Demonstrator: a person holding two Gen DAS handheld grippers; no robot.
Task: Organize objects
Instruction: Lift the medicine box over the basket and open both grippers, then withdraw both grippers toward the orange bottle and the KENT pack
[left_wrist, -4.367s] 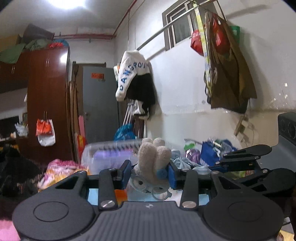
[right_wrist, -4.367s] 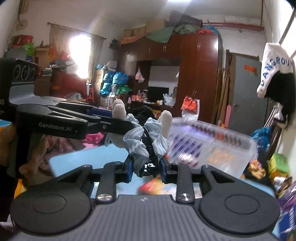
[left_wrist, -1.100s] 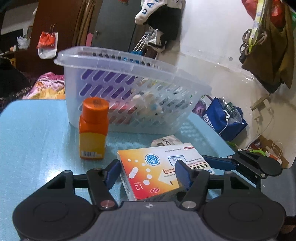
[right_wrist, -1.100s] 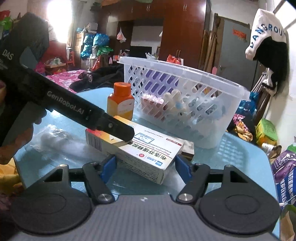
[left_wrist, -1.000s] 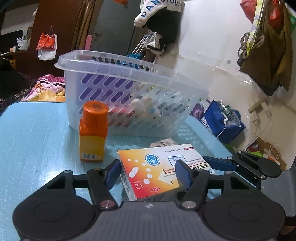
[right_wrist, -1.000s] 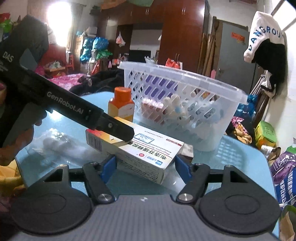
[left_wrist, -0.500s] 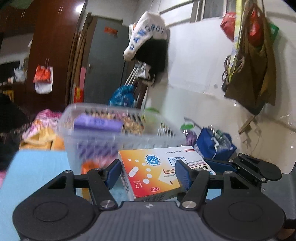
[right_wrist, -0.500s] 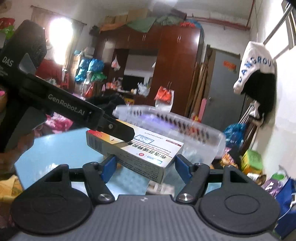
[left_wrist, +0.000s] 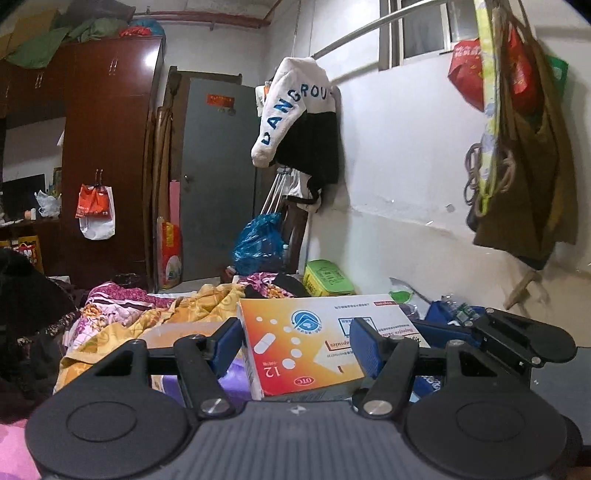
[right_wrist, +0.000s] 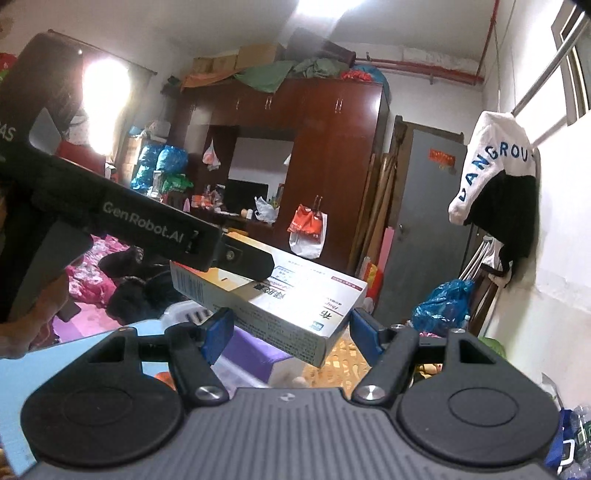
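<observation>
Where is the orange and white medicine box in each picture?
Left wrist view: the medicine box sits low in the middle, between the left hand-held gripper fingers.
Right wrist view: the same box is just below the middle, between the right hand-held gripper fingers.
Shared landmark: the white sleeve with blue letters hanging on the wall.
</observation>
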